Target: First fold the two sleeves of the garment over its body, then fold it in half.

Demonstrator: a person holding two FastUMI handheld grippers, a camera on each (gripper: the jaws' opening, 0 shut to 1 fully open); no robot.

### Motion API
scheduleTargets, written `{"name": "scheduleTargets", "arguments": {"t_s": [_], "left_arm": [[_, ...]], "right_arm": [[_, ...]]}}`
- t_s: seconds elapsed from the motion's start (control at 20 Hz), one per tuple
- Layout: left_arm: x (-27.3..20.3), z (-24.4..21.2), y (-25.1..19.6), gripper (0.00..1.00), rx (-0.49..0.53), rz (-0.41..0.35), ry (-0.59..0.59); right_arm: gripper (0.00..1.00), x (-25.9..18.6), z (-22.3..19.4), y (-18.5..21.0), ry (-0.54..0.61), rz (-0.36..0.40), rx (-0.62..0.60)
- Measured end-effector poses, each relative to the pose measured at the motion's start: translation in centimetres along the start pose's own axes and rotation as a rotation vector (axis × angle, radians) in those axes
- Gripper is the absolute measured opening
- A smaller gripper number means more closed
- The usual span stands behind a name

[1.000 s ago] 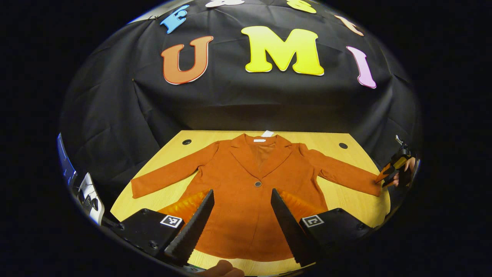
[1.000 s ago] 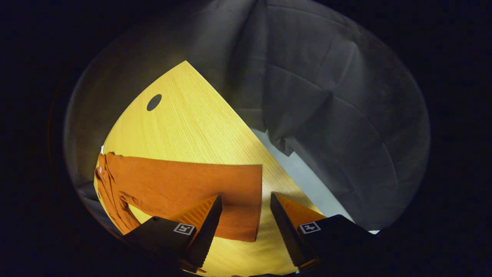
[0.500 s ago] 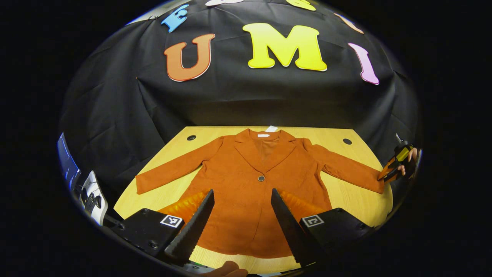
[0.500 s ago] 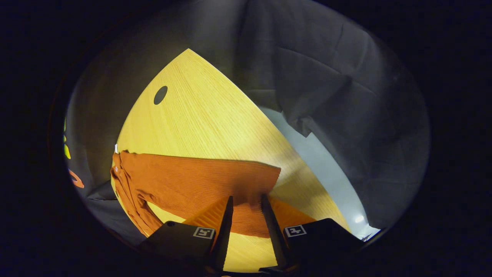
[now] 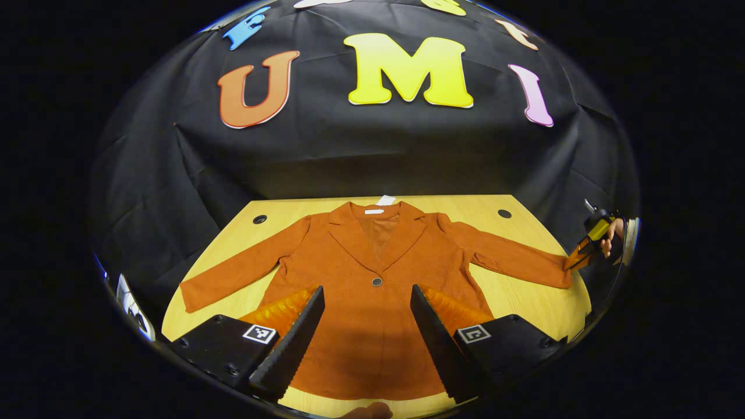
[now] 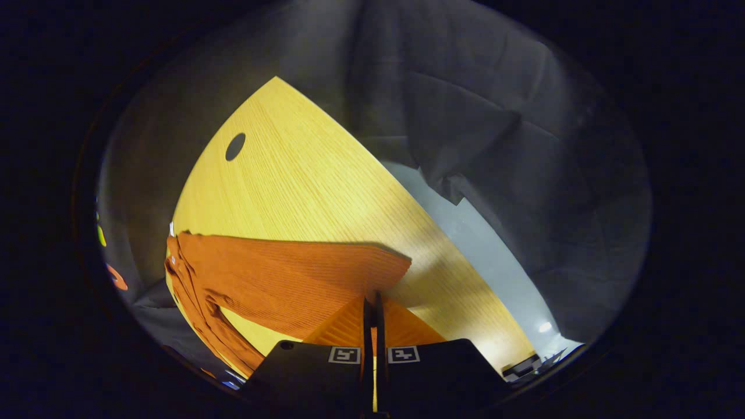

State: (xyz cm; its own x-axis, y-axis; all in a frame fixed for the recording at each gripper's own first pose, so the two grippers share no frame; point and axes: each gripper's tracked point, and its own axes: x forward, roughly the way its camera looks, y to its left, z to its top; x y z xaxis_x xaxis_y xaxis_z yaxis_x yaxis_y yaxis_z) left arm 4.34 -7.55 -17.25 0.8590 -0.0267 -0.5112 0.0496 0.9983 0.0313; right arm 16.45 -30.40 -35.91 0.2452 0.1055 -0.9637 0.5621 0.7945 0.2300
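Note:
A rust-orange jacket [image 5: 372, 256] lies face up on the wooden table [image 5: 524, 302], its collar at the far edge and both sleeves spread out. My left gripper [image 5: 366, 288] hovers open above the jacket's lower front, with nothing between its fingers. The left sleeve [image 5: 233, 276] lies flat. At the end of the right sleeve [image 5: 512, 259], a hand holds my right gripper [image 5: 582, 256]. In the right gripper view, my right gripper [image 6: 372, 299] is shut on the sleeve's cuff [image 6: 349, 273], whose end is raised slightly off the table [image 6: 302, 174].
Round cable holes [image 5: 259, 219] [image 5: 504, 213] [image 6: 235, 146] sit near the table's far corners. Black cloth walls close in the back and sides. Grey floor [image 6: 483, 256] runs beyond the table's right edge. A fingertip [image 5: 372, 412] pokes in at the near edge.
My right gripper's fingers closed from wide apart onto the right sleeve's cuff, and the cuff's end rose off the table. The left gripper stayed open and shifted slightly.

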Motion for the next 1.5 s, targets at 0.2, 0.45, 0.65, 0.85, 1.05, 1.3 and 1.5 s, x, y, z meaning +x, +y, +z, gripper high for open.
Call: {"name": "scheduleTargets", "arguments": {"t_s": [0.2, 0.45, 0.65, 0.85, 1.05, 1.3, 1.5], "left_arm": [[1.1, 0.0, 1.9, 0.97, 0.071, -0.049, 0.003], [1.8, -1.6, 4.7, 0.97, 0.065, -0.088, 0.011], [1.4, -4.0, 7.6, 0.97, 0.091, -0.098, 0.021], [0.5, -5.9, 11.9, 0.97, 0.117, -0.084, 0.020], [-0.7, -7.8, 15.9, 0.97, 0.027, -0.060, 0.042], [-1.3, -12.0, 20.9, 0.97, -0.062, 0.009, 0.098], [-2.1, -14.7, 24.1, 0.97, -0.107, 0.053, 0.134]], "right_arm": [[0.02, -3.5, 0.1, 1.6, -0.076, -0.010, -0.047], [0.02, -9.7, 0.1, 7.7, -0.187, 0.053, -0.059], [0.02, -13.1, -1.8, 15.4, -0.237, 0.114, -0.100], [0.02, -13.8, -5.3, 24.8, -0.245, 0.148, -0.195], [0.02, -13.0, -10.0, 34.6, -0.228, 0.199, -0.312], [0.02, -10.4, -18.5, 47.9, -0.209, 0.312, -0.540], [0.02, -5.2, -25.3, 54.6, -0.118, 0.309, -0.660]]}}
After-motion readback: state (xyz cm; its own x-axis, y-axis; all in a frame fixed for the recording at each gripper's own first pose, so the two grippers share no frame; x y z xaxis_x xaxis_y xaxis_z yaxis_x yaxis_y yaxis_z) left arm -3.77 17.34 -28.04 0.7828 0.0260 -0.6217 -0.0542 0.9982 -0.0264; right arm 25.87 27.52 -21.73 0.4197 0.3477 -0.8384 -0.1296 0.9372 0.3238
